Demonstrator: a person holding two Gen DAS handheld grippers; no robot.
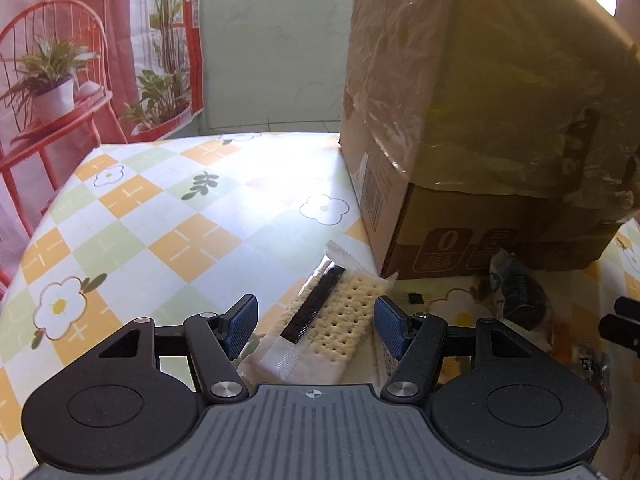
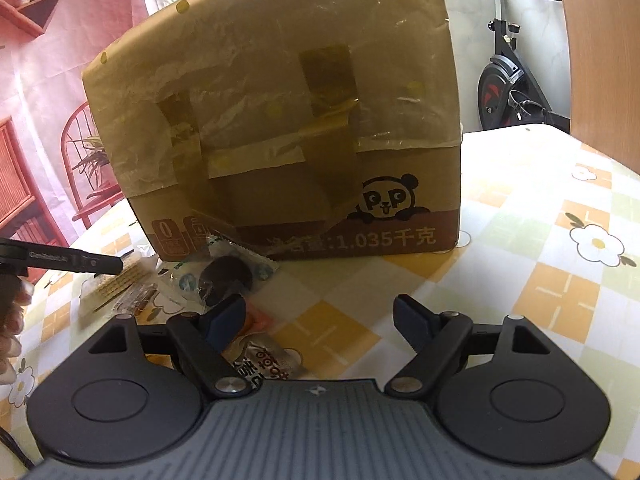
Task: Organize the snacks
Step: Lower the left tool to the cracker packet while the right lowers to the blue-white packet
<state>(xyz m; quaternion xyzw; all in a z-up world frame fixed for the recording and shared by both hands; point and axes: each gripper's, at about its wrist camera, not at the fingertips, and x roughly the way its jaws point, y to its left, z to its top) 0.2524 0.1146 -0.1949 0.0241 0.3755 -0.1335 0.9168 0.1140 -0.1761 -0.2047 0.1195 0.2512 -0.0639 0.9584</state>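
A clear packet of pale crackers (image 1: 332,320) with a black stripe lies on the checked tablecloth (image 1: 140,220), just in front of a tall taped cardboard box (image 1: 480,120). My left gripper (image 1: 316,320) hangs low over it, open, with a blue pad on either side of the packet and neither pressing on it. In the right wrist view the box (image 2: 280,140) fills the middle. A dark round cookie in clear wrap (image 2: 228,276) leans at its foot, with the cracker packet (image 2: 116,284) to the left. My right gripper (image 2: 319,308) is open over bare cloth.
A silvery packet with red print (image 2: 264,364) lies under my right gripper's left finger. The left gripper's finger (image 2: 80,262) and a person's hand (image 2: 12,320) show at the left edge. An exercise bike (image 2: 508,80) stands beyond the table. A printed red curtain (image 1: 80,60) hangs behind.
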